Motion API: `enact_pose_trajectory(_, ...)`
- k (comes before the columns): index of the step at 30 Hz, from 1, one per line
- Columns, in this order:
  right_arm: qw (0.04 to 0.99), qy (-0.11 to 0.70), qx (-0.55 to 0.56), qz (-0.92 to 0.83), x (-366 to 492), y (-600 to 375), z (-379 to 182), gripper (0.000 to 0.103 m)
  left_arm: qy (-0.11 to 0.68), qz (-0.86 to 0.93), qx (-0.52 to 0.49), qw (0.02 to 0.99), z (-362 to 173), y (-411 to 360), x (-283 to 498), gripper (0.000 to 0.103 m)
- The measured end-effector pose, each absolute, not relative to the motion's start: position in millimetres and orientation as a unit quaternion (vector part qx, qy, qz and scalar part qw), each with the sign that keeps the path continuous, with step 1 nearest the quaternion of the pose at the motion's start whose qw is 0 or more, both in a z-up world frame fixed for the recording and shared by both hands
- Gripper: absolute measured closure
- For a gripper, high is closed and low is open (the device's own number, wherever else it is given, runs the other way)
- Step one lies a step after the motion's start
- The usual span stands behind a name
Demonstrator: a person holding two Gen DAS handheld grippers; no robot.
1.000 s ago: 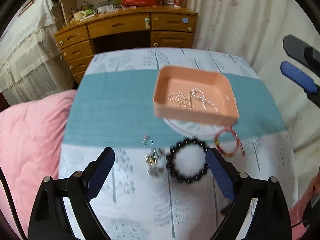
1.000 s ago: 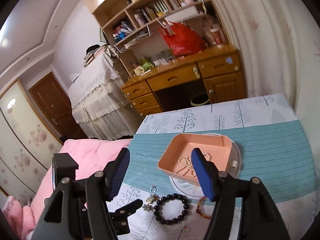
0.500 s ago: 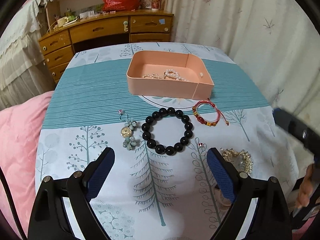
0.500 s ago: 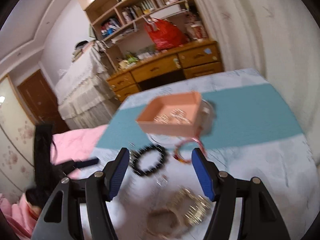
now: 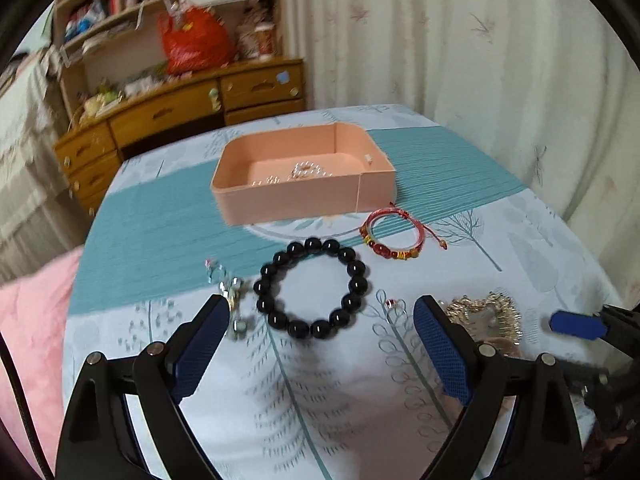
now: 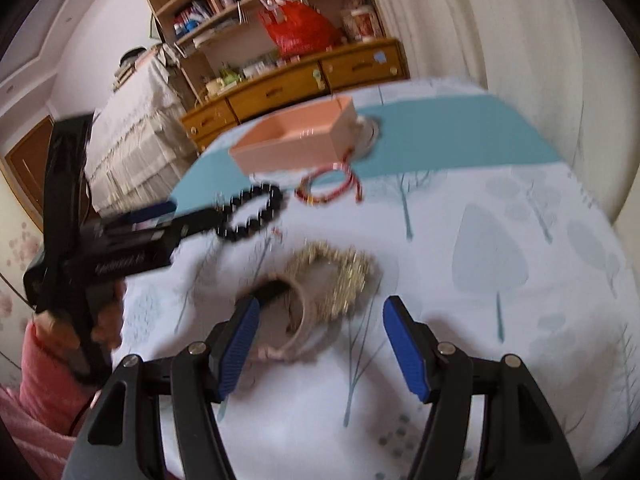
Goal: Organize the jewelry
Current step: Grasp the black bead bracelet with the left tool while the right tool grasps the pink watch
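Note:
A pink tray [image 5: 304,200] with a pearl necklace [image 5: 300,172] in it stands mid-table; it also shows in the right wrist view [image 6: 296,136]. In front of it lie a black bead bracelet [image 5: 312,292], a red string bracelet [image 5: 394,238], a flower charm piece [image 5: 232,300], a small ring [image 5: 390,304] and a gold heart piece [image 5: 486,316]. My left gripper [image 5: 320,340] is open, low just before the black bracelet. My right gripper [image 6: 320,336] is open over the gold piece [image 6: 340,276] and a beige bangle [image 6: 292,320].
The patterned cloth [image 5: 340,400] covers a round table. A pink quilt [image 5: 32,320] lies at the left. A wooden desk [image 5: 180,108] with shelves stands behind, and a curtain [image 5: 480,60] hangs at the right. The left gripper shows in the right wrist view [image 6: 132,240].
Both grippers have dropped lower and closer to the table. The right gripper swung right and down over the gold piece and bangle. Both stay open.

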State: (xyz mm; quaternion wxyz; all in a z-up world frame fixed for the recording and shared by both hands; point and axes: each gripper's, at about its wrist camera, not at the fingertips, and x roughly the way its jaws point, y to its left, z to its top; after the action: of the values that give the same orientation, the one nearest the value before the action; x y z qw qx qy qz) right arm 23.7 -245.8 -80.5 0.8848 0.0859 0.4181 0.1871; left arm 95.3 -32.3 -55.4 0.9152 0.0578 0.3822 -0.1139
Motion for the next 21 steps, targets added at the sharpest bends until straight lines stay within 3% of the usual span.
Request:
enact_pose_trajectory(2,0.883,0.425,0.075,0.185,20,-240,-85,0.039,0.378,-0.116,0.083,0.915,-59,-38,101,0.011)
enact_pose_trajectory(9,0.881,0.437,0.031,0.179,14,-218,-90,0.061,0.405,-0.134,0.175,0.887,-70,-61,123,0.015)
enact_pose_trajectory(12,0.878,0.445,0.024,0.173,16,-215,-93,0.063,0.415,-0.139,0.207,0.875,-76,-72,131,0.015)
enact_pose_trajectory(21,0.864,0.46,0.057,0.196,22,-220,-97,0.08,0.461,-0.148,0.183,0.856,-91,-69,154,0.056)
